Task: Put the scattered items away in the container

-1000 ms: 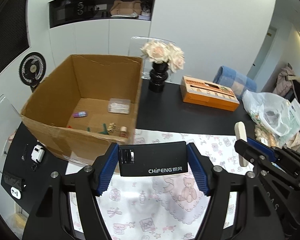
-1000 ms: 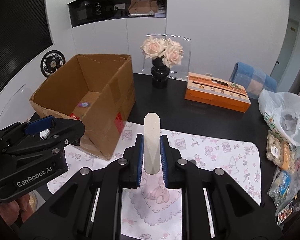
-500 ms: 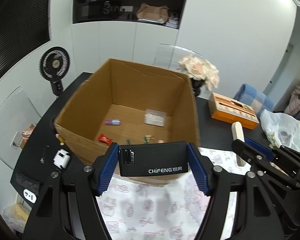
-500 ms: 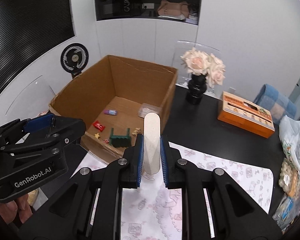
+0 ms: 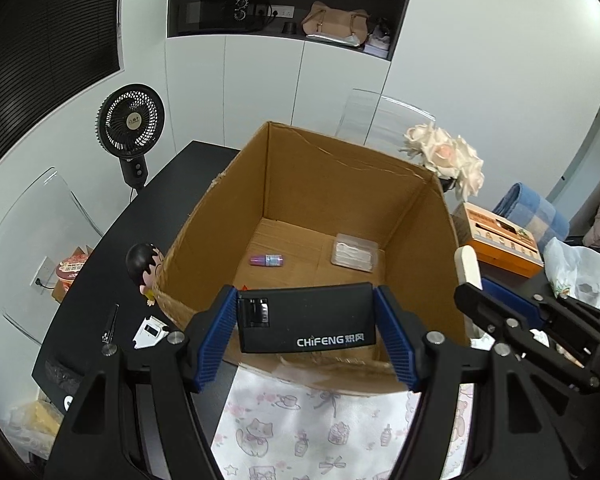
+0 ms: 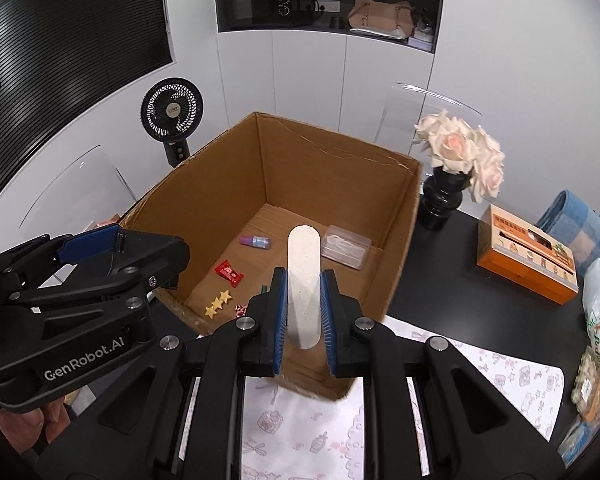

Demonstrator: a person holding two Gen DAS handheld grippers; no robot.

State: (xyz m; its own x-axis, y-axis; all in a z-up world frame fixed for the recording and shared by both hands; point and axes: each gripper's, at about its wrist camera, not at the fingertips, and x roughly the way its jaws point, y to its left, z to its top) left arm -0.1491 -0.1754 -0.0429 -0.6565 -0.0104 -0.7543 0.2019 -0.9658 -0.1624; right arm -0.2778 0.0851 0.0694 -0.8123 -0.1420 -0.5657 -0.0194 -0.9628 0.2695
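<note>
An open cardboard box (image 5: 340, 176) (image 6: 332, 164) stands on the black table. My left gripper (image 5: 306, 320) is shut on a black CHIFENG device (image 5: 306, 322), held over the box's near rim. My right gripper (image 6: 304, 300) is shut on a pale oblong nail file (image 6: 304, 280) (image 5: 469, 266), also over the near rim. Inside the box lie a clear plastic case (image 6: 348, 246) (image 5: 355, 252), a small purple bottle (image 6: 255, 241) (image 5: 267, 260), a red wrapper (image 6: 229, 272) and yellow stars (image 6: 218, 304).
A doll figure (image 5: 146, 268), nail clippers (image 5: 110, 324) and a white card (image 5: 150, 332) lie left of the box. A fan (image 5: 131, 128), rose vase (image 6: 452, 168), orange tissue box (image 6: 528, 254), plastic bags (image 5: 580, 276) and a patterned mat (image 5: 320, 432) surround it.
Both grippers moved forward and left with their loads, from above the mat to over the box's near rim. The box now fills the middle of both views.
</note>
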